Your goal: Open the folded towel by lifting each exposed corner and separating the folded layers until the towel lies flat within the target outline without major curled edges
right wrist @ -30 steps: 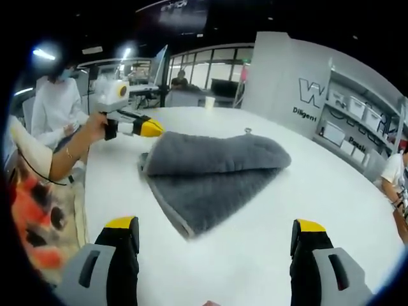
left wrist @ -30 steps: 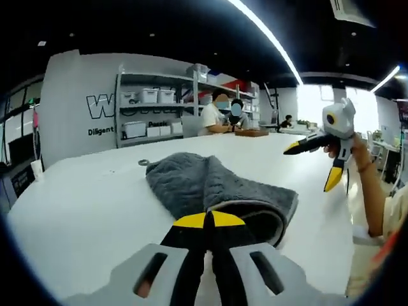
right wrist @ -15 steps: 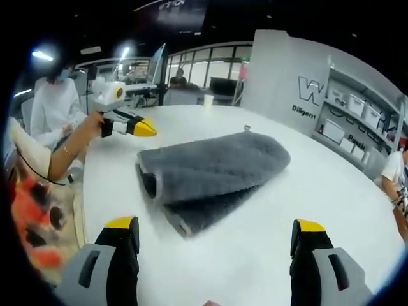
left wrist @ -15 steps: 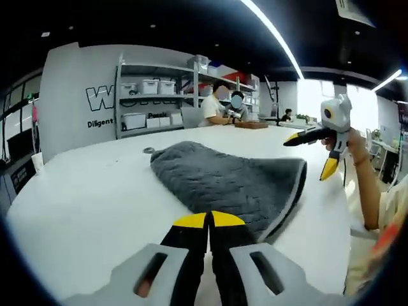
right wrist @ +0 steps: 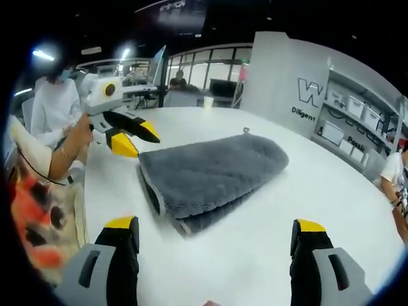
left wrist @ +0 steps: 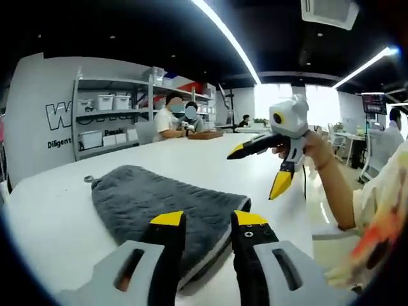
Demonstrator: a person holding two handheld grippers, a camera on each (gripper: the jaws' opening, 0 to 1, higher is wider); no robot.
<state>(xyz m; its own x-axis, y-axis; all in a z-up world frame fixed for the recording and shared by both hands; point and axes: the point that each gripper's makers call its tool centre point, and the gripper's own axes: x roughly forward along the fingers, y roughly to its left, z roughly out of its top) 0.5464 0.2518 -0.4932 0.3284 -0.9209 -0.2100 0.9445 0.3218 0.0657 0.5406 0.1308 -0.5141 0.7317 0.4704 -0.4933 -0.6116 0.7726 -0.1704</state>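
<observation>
On a white tabletop (right wrist: 357, 191) in an open workshop lies our folded grey plush towel (right wrist: 210, 175), soft and limp. Our left gripper (left wrist: 204, 220), jaws slightly apart, sits at its near edge; our right gripper (right wrist: 217, 239) hovers wide open. We judge the thin top-layer corner best to pinch.

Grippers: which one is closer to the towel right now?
The left gripper, jaws open right at the grey towel's edge; the right gripper sits back over bare table.
</observation>
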